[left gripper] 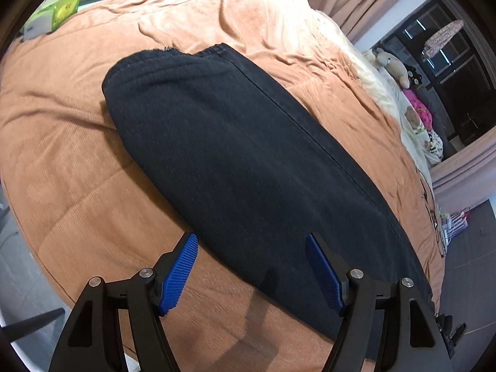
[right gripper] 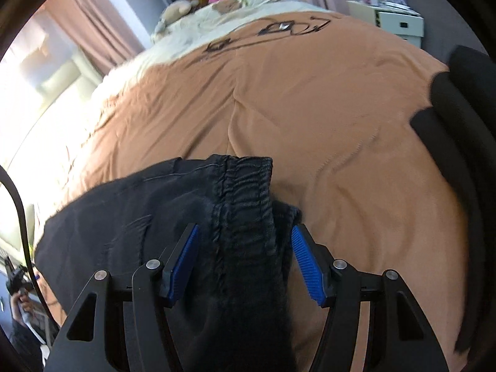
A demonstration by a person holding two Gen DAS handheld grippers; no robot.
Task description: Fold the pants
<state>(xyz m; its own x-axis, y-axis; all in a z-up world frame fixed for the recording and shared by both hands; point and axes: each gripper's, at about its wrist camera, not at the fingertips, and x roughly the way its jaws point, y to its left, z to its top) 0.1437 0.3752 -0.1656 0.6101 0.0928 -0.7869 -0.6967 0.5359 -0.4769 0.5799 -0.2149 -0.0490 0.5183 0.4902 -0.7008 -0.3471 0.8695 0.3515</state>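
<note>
Two hand-held grippers hang over black pants on a bed covered by an orange-brown blanket (left gripper: 77, 161).

In the left wrist view, the left gripper (left gripper: 251, 241) stands wide at the bottom of the frame. Its blue pads (left gripper: 179, 272) are spread well apart and hold nothing. The near edge of the pants (left gripper: 235, 155) lies in the gap between them, and neither pad presses the cloth. The pants run as one long folded band from the lower right to the upper middle of the frame, flat on the blanket.

In the right wrist view, the right gripper (right gripper: 245, 248) is at the bottom centre. Its jaws are parted on either side of the gathered waistband (right gripper: 245, 192). The cloth bunches up between the pads, but they stand clear of it. The lower part of the waistband is hidden behind the gripper frame.

Farther off, a green box (left gripper: 63, 11) sits at the upper left of the left view; what it holds cannot be made out. Stuffed toys (left gripper: 393, 65) and pink bedding crowd the far right edge. A white cabinet (right gripper: 400, 23) stands at the upper right of the right view. A dark, blurred shape is cut off at that view's right edge.
</note>
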